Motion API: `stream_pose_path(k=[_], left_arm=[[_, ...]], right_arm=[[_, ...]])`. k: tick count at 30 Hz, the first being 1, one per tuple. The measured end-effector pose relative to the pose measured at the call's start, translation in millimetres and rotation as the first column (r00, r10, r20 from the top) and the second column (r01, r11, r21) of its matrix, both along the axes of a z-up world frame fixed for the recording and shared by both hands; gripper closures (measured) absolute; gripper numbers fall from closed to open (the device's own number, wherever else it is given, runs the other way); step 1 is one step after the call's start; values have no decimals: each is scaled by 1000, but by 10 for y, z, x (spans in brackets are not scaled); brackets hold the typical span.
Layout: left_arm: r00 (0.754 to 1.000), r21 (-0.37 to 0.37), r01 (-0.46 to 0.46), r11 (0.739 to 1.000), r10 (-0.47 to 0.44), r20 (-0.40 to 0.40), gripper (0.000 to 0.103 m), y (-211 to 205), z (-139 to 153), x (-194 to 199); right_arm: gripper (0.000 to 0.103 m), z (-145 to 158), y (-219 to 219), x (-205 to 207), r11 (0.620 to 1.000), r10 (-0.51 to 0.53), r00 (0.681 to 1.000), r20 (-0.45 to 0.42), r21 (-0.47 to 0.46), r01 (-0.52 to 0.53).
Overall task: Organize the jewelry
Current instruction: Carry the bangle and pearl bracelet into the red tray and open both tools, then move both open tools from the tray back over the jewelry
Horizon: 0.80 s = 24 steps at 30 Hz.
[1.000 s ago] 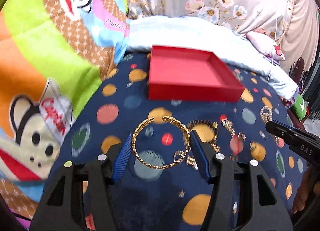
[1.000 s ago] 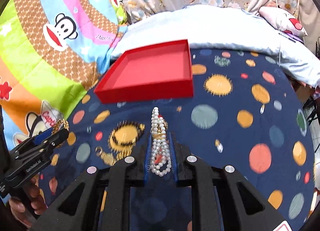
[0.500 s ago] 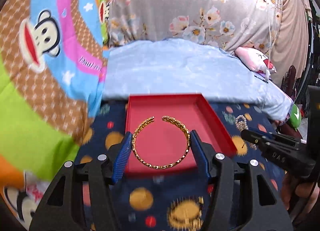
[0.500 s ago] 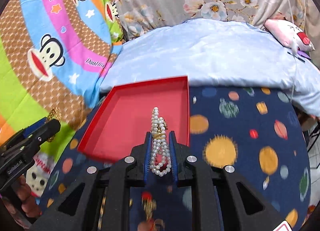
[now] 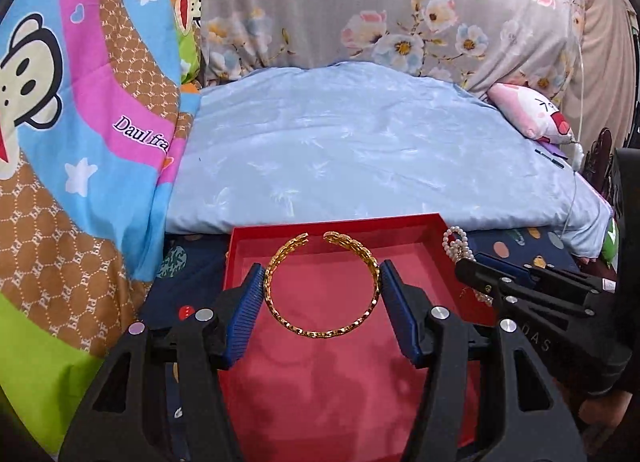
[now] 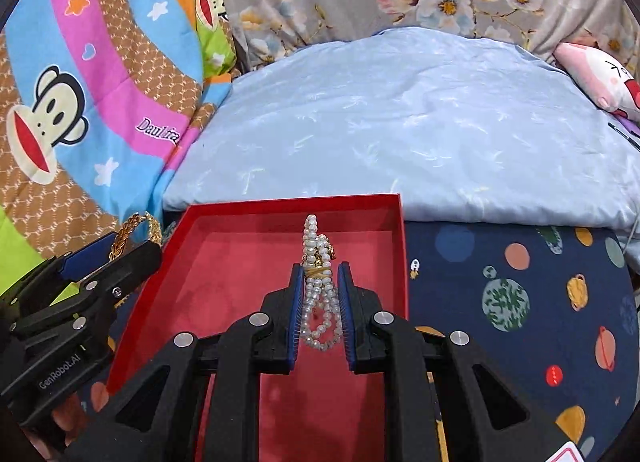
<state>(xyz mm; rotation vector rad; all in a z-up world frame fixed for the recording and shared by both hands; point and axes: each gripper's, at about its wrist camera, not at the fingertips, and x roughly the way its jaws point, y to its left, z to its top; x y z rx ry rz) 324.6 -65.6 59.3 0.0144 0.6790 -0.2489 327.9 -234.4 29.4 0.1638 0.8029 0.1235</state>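
While gripping jewelry, both grippers tray-ward

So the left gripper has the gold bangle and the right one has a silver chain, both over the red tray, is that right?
Not quite. The right gripper holds a bunch of white pearl strands, not a silver chain, as the right wrist view shows. The left gripper does hold the gold bangle, both over the red tray.

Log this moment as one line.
left gripper: shut on gold bangle | right gripper: shut on pearl bracelet | both over red tray
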Motion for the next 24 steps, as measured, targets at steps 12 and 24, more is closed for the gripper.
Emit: stream_pose_path(k=[12, 24], left_arm=[[998, 3, -37, 999, 37, -43, 43, 67, -245, 282], [997, -26, -77, 997, 77, -13, 29, 293, -78, -199]], right_arm=[[76, -141, 38, 201, 1000, -23, 1000, -19, -18, 23], [71, 83, -16, -396, 999, -36, 999, 39, 37, 34]])
